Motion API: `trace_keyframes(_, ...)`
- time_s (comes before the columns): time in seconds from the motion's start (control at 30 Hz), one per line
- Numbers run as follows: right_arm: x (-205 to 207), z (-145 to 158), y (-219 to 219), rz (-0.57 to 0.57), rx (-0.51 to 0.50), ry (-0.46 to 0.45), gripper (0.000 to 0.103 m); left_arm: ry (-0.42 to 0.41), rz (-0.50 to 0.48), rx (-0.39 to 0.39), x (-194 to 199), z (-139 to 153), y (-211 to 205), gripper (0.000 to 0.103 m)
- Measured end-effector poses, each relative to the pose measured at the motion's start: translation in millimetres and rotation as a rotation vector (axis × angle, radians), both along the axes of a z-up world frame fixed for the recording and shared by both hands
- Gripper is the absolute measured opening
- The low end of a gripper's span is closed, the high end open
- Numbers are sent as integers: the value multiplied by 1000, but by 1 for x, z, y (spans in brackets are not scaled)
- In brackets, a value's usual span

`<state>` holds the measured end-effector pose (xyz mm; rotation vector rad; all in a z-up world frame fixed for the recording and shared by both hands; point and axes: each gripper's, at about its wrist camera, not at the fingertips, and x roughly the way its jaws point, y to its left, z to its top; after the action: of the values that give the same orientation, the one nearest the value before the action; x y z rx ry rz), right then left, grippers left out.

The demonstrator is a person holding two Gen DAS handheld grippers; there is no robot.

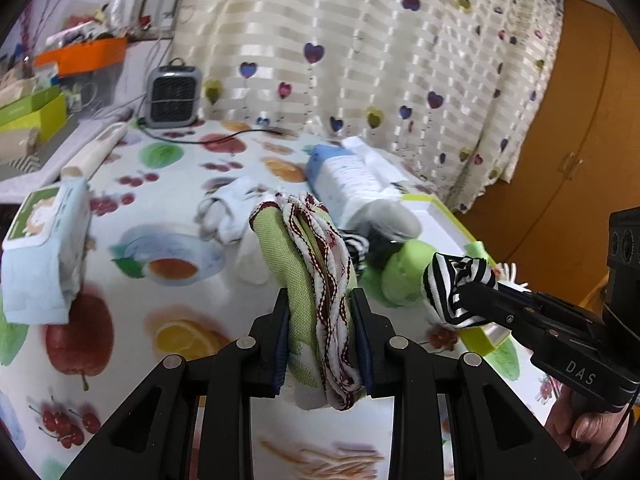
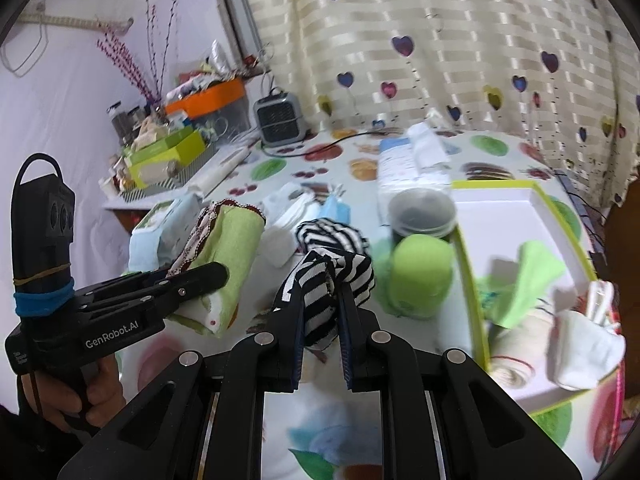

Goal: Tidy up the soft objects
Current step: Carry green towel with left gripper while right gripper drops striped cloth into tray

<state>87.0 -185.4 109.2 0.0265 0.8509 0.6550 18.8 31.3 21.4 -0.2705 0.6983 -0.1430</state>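
Note:
My left gripper (image 1: 320,300) is shut on a folded green cloth (image 1: 288,256) with red-and-white wavy trim, held above the fruit-print table (image 1: 132,320). In the right wrist view the same cloth (image 2: 232,248) sticks out past the left gripper (image 2: 216,276), held by a hand. My right gripper (image 2: 320,292) is shut on a bunched black-and-white striped cloth (image 2: 320,280), also off the table. That gripper (image 1: 468,292) and striped cloth (image 1: 452,280) appear at the right of the left wrist view.
A white box with a green rim (image 2: 532,208) at the right holds several soft items. Near it stand a green roll (image 2: 420,276), a lidded jar (image 2: 424,212) and another striped piece (image 2: 332,236). White socks (image 1: 228,212), a wipes pack (image 1: 44,248) and a small heater (image 1: 172,96) sit further off.

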Motion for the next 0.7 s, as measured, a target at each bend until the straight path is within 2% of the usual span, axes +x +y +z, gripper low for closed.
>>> trace_keyframes(0.7, 9, 10, -91, -223, 18, -28, 16, -26, -139, 24, 16, 14, -57, 26)
